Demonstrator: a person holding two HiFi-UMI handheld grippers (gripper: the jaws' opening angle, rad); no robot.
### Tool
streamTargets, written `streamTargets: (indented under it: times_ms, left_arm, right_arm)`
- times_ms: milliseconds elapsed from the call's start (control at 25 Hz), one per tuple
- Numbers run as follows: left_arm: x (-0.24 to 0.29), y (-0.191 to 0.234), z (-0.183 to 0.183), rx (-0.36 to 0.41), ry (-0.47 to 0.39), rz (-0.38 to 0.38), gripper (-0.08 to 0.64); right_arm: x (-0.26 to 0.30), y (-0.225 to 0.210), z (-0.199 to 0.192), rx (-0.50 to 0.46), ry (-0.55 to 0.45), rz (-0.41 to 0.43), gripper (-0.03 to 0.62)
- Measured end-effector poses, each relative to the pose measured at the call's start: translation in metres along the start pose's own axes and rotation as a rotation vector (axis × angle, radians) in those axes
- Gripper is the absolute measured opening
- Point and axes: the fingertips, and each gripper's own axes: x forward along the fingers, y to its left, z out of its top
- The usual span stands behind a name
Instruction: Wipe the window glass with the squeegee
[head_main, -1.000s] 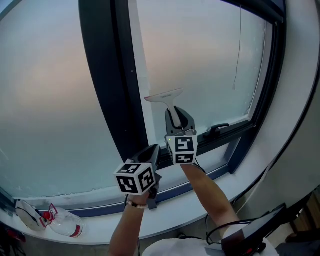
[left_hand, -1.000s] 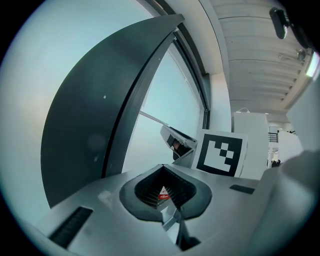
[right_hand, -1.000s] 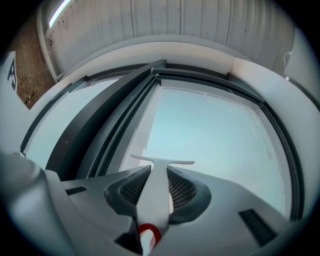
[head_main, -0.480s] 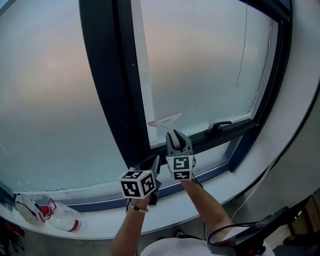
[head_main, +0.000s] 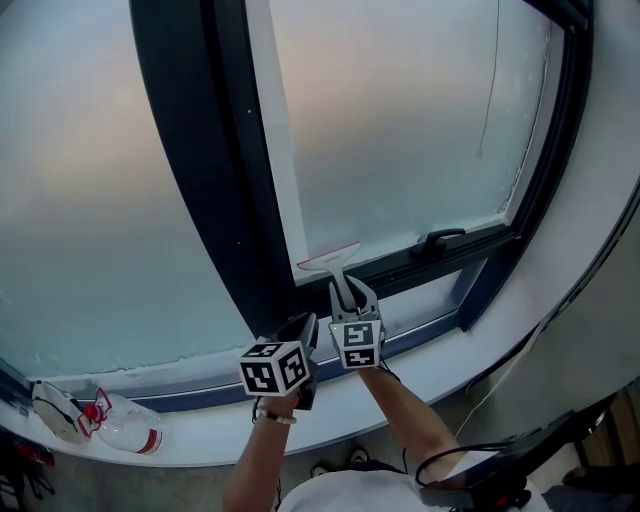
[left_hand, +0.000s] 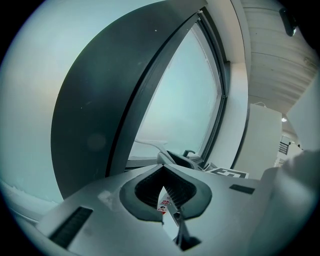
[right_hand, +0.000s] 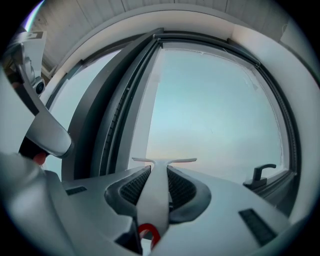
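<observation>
Two grippers in frame, lower centre of the head view. The right gripper (head_main: 352, 292) is clamped on the handle of the squeegee (head_main: 329, 258). The right gripper view confirms it: both jaws are closed against the white handle, which runs up between them to the T-shaped blade.

Change over the last second: the blade has travelled down the window glass (head_main: 400, 130). It started partway up the pane and now lies at the bottom left corner. It sits just above the dark lower frame and beside the pale strip along the mullion (head_main: 200, 170). The window handle (head_main: 441, 240) lies to its right, apart from it.

The left gripper (head_main: 303, 330) hangs beside and below the right one. Its jaws meet at the tips, and I see nothing gripped in its own view.

A plastic bottle (head_main: 127, 435) lies on the sill (head_main: 420, 385) at lower left, untouched.

Judgement: this downward stroke is about spent. The blade needs lifting off and resetting higher, one strip further right. The glass toward the right frame shows no sign either way of having been wiped.
</observation>
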Motion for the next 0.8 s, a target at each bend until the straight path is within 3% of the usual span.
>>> streamTargets:
  times_ms: [640, 800]
  left_arm:
    - [0.002, 0.024, -0.033, -0.056, 0.049, 0.079, 0.000]
    - [-0.005, 0.028, -0.037, -0.057, 0.033, 0.088, 0.000]
  right_arm:
    - [-0.002, 0.005, -0.028, 0.036, 0.025, 0.036, 0.087]
    - [-0.017, -0.011, -0.019, 0.099, 0.013, 0.043, 0.087]
